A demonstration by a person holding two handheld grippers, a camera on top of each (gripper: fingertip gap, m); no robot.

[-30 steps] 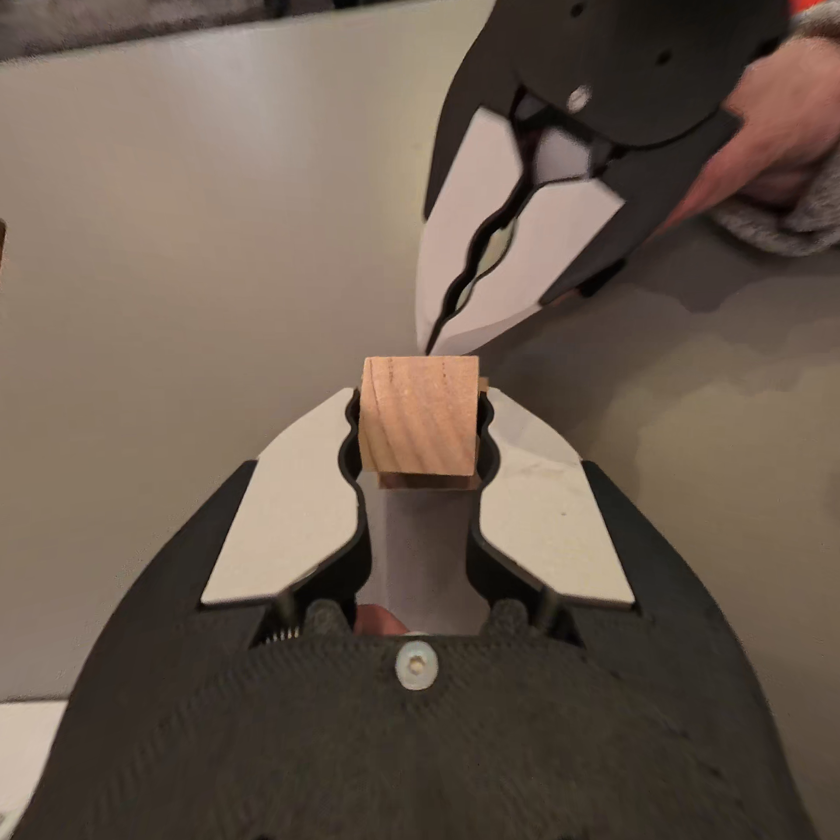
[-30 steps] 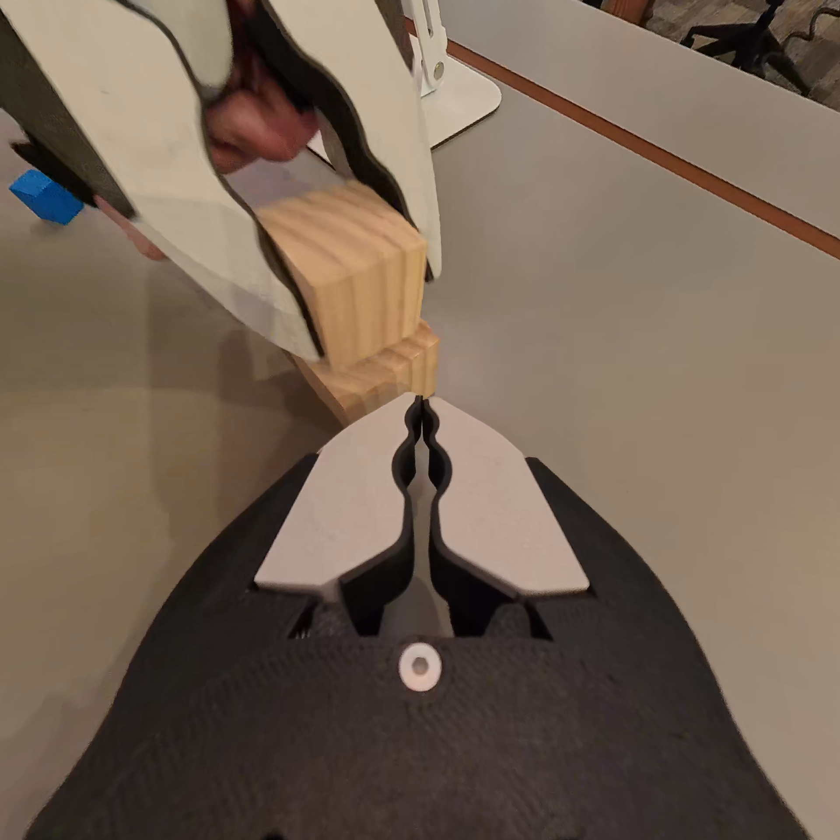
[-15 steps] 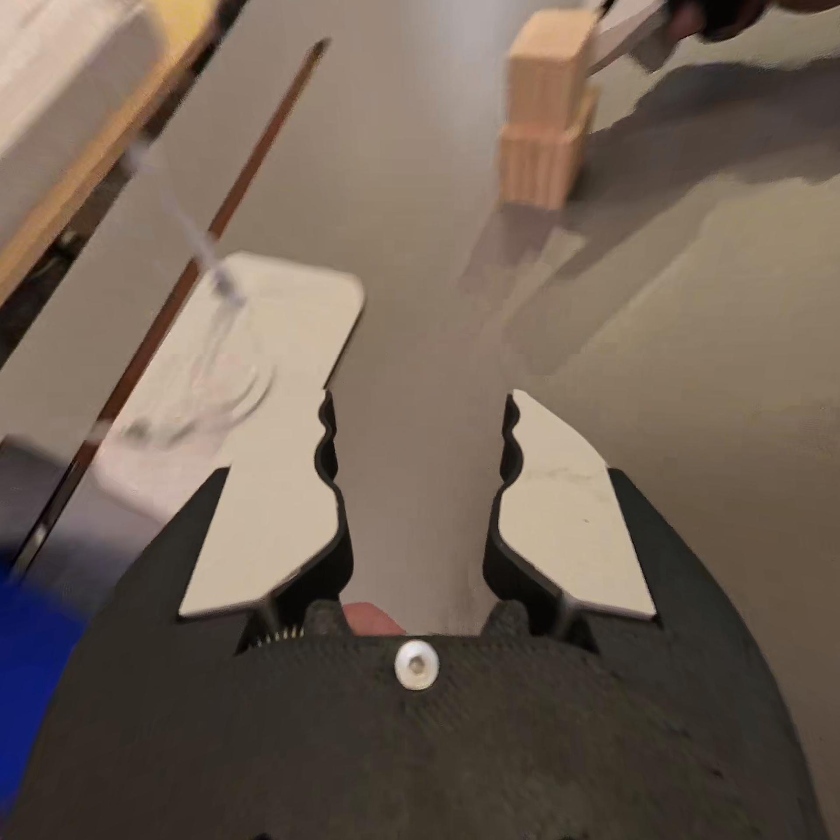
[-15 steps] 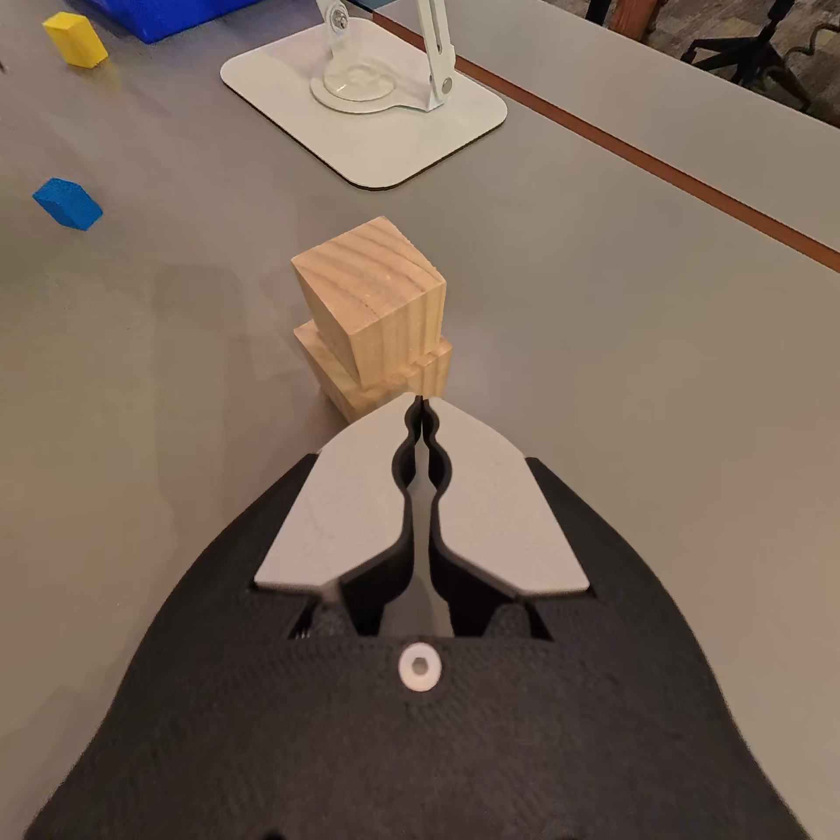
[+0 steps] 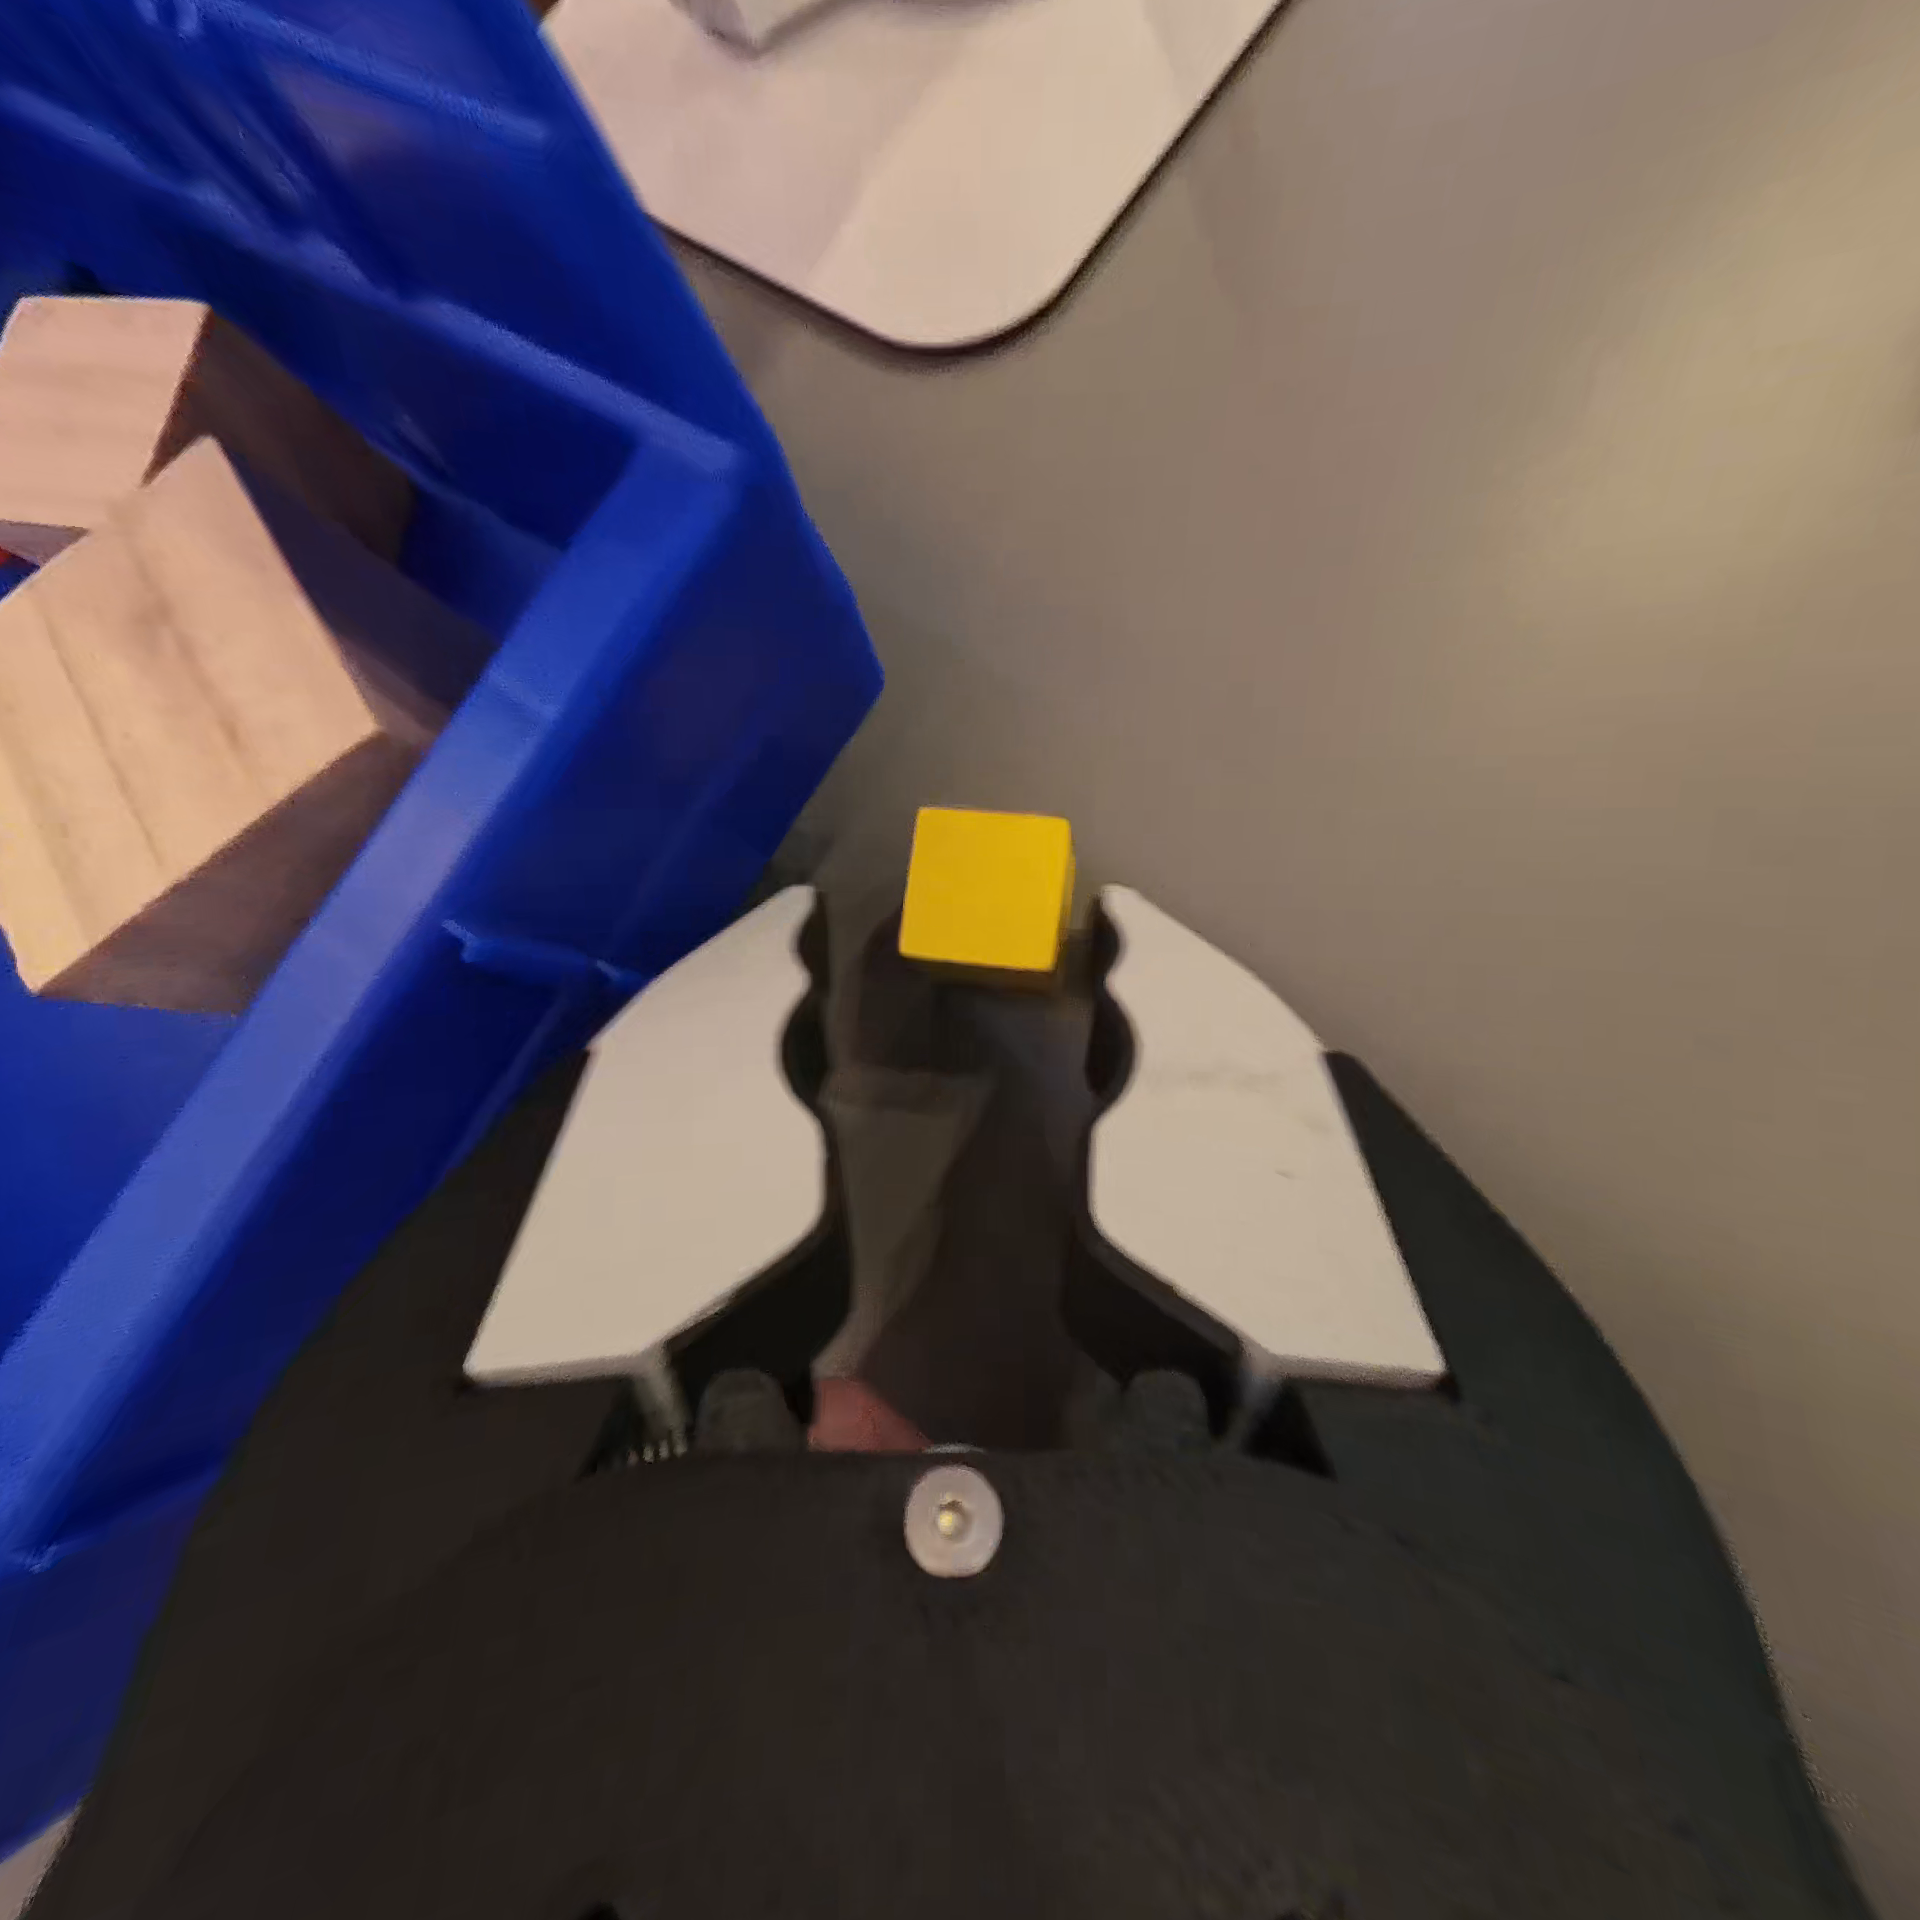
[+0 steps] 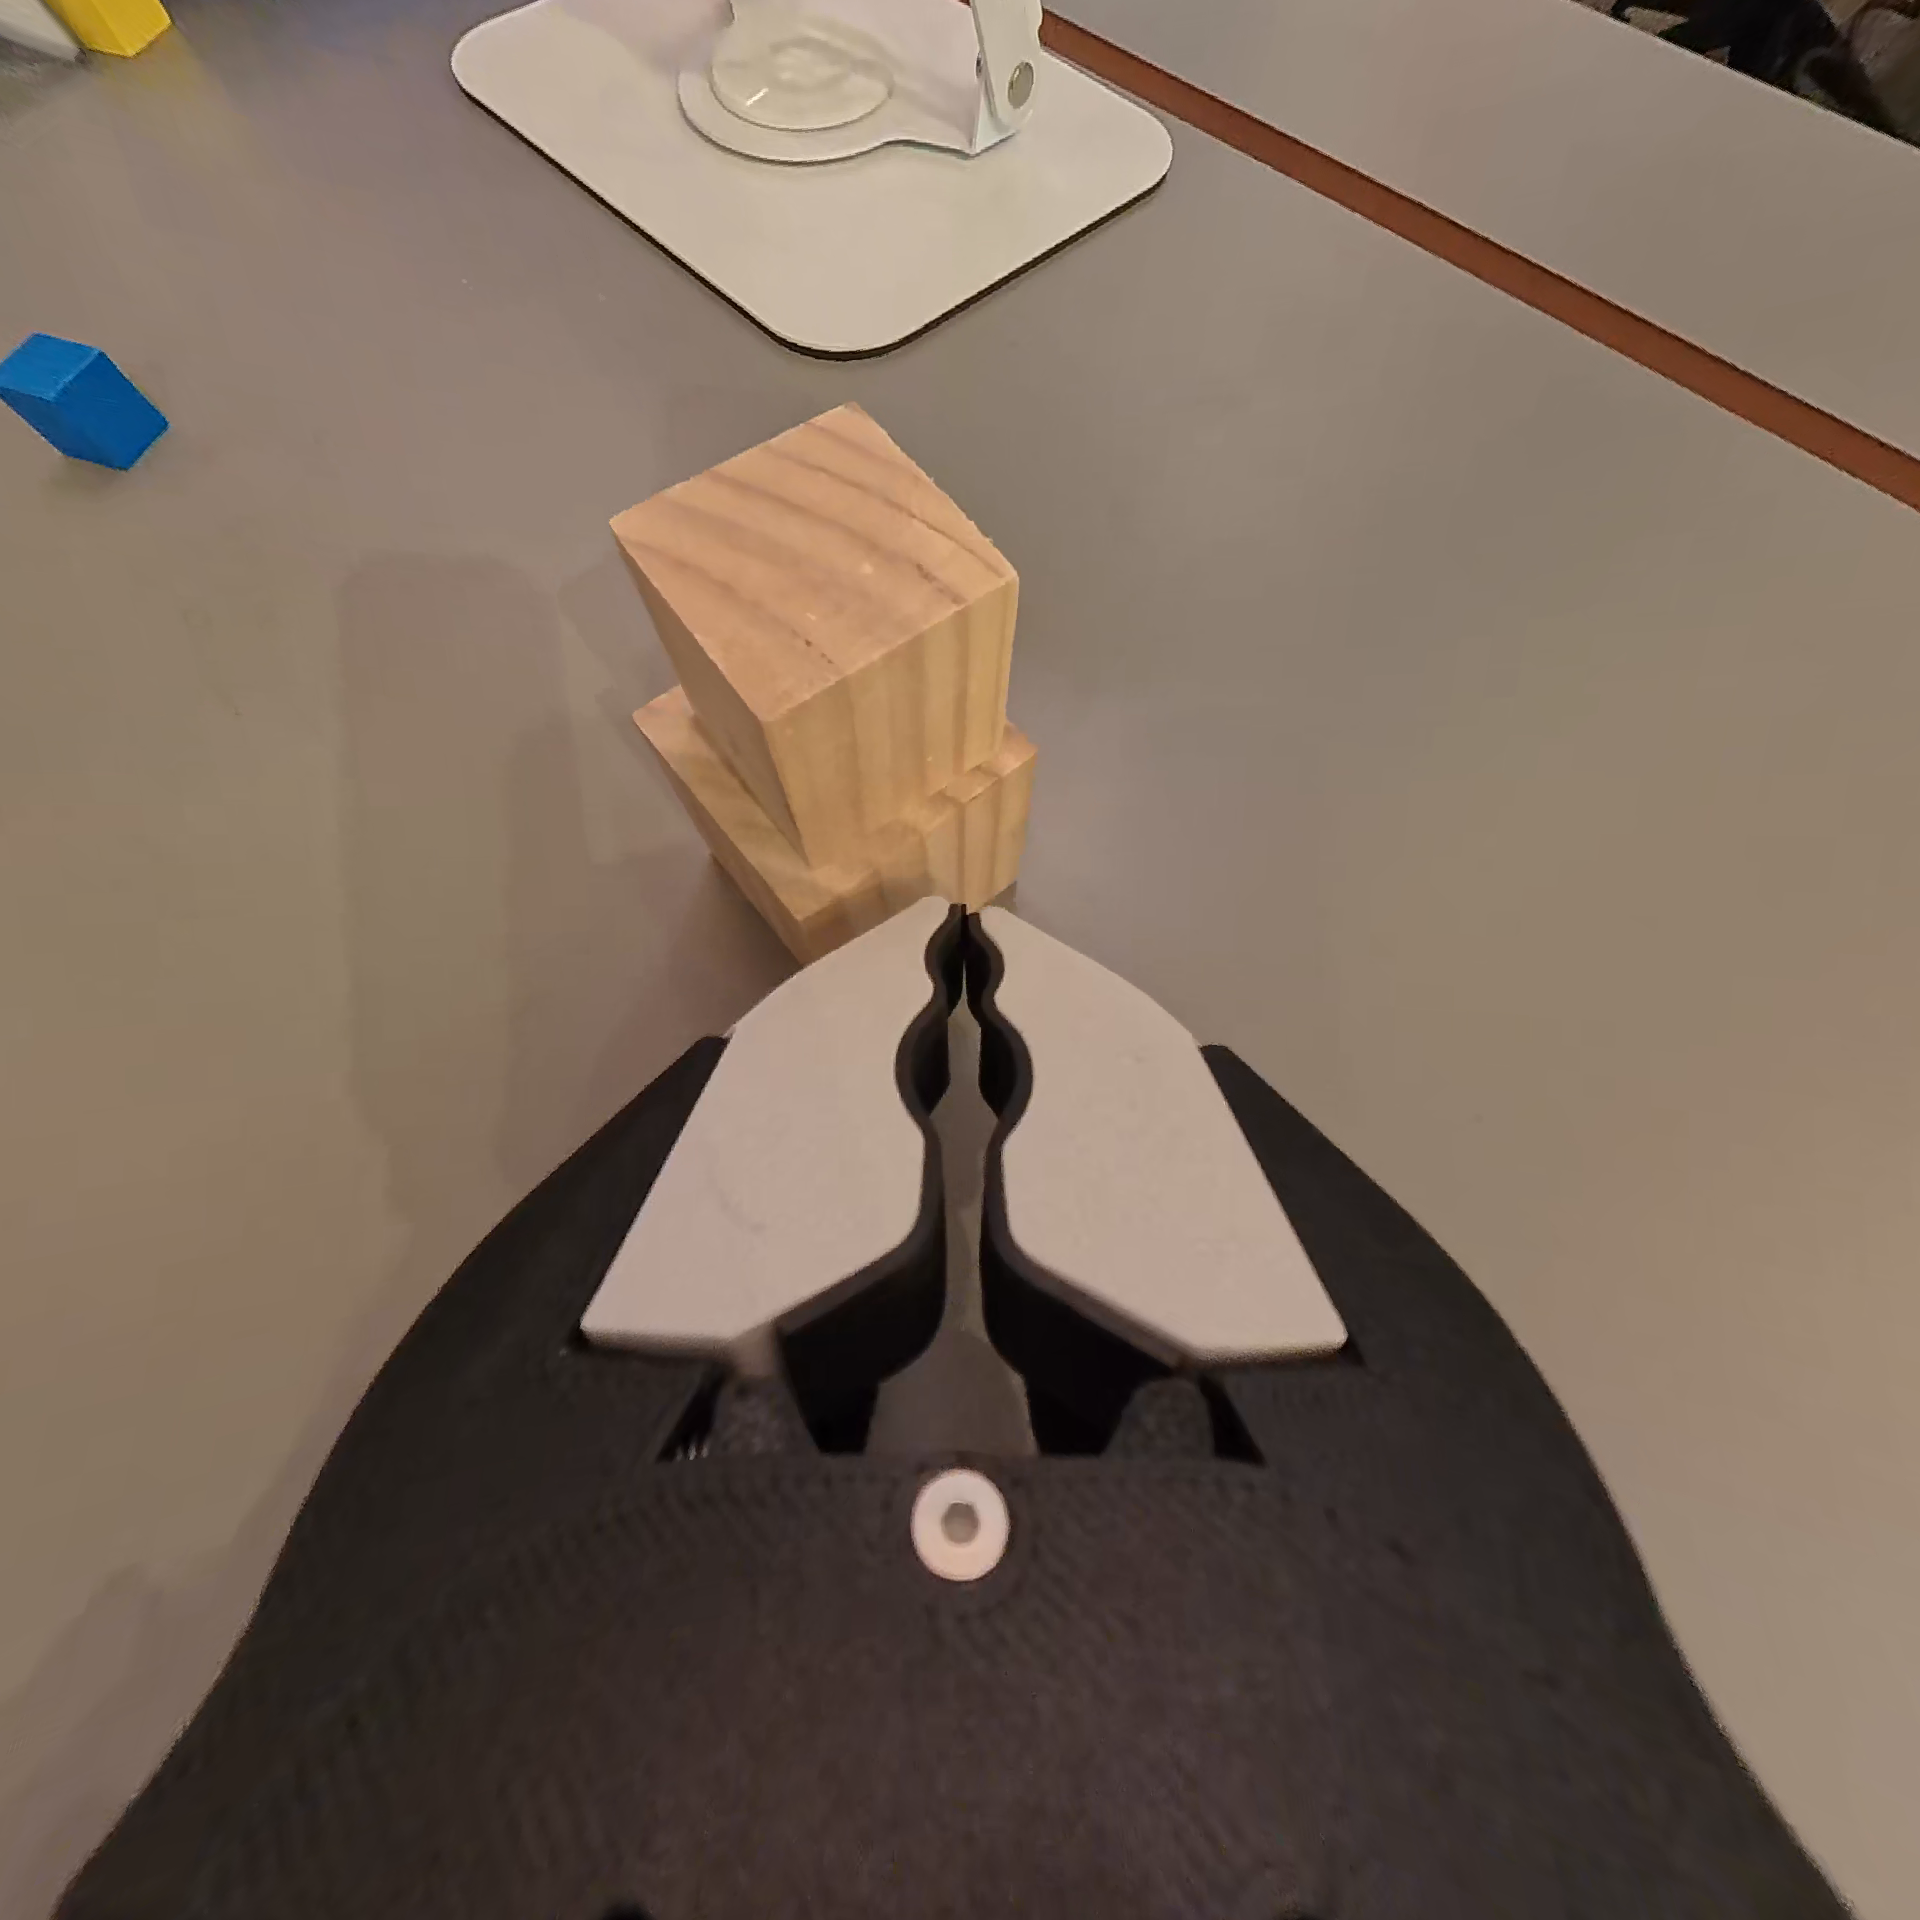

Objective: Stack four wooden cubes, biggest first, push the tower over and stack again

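Note:
Two wooden cubes stand stacked on the grey table in the right wrist view: a smaller upper cube (image 6: 831, 623), turned askew, on a larger lower cube (image 6: 894, 842). My right gripper (image 6: 961, 916) is shut and empty, its tips right at the lower cube's near corner. My left gripper (image 5: 958, 909) is open, low over the table, with a small yellow cube (image 5: 985, 902) between its fingertips; a gap shows on the cube's left side. More wooden cubes (image 5: 156, 717) lie in a blue bin (image 5: 582, 790) just left of it.
A white base plate (image 6: 831, 239) with a clear suction mount stands behind the stack and also shows in the left wrist view (image 5: 935, 177). A blue cube (image 6: 81, 400) lies at far left. A brown seam (image 6: 1558, 291) crosses the table at right. It is some 25 centimetres from my right tips to the white base plate (image 6: 831, 239).
My left gripper let go of the upper wooden cube on the stack, swung away to the blue bin and now straddles the yellow cube. My right gripper stayed shut by the stack.

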